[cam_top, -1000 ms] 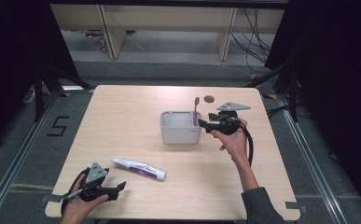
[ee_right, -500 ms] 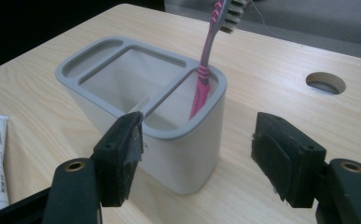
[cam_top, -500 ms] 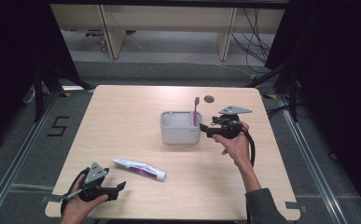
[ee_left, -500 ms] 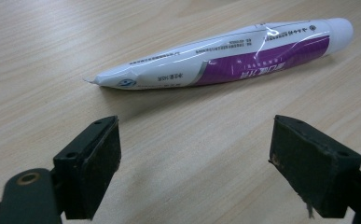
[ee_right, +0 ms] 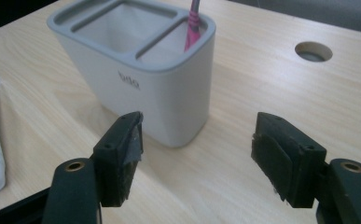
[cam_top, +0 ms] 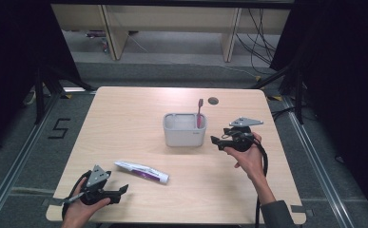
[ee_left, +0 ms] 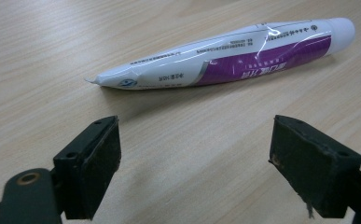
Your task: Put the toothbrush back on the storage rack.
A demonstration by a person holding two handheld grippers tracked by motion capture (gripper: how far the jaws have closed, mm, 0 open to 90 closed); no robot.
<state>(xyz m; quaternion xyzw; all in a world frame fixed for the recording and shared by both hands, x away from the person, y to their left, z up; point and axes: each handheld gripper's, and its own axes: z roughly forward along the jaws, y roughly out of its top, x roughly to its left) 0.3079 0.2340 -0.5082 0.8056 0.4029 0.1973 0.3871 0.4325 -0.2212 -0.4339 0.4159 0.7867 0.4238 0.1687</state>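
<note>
**Brush parked, paste next**

Since the work in hand looks like tidying the wash things into one place, I read the layout from the big pieces down. My table [cam_top: 124, 114] carries everything; a round cable hole [cam_top: 213, 100] sits near its far edge. Just this side of that hole stands the holder [cam_top: 184, 130], a white box split into compartments, upright so slim things can lean inside. The brush [cam_top: 199, 113] is in its right-hand compartment, head up and tilted against the rim, which keeps the bristles off the wood.

Near my front-left corner the paste [cam_top: 141, 171] lies flat, well apart from the holder, cap toward the right. My left gripper [cam_top: 121, 190] rests just beside it, jaws apart and empty, lined up on the tube's crimped tail; I judge that is the easier end to pinch.

My right gripper [cam_top: 215, 141] sits near the holder's right side. Its jaws have just been opening and stand wide with nothing between them, so the brush is free.
</note>
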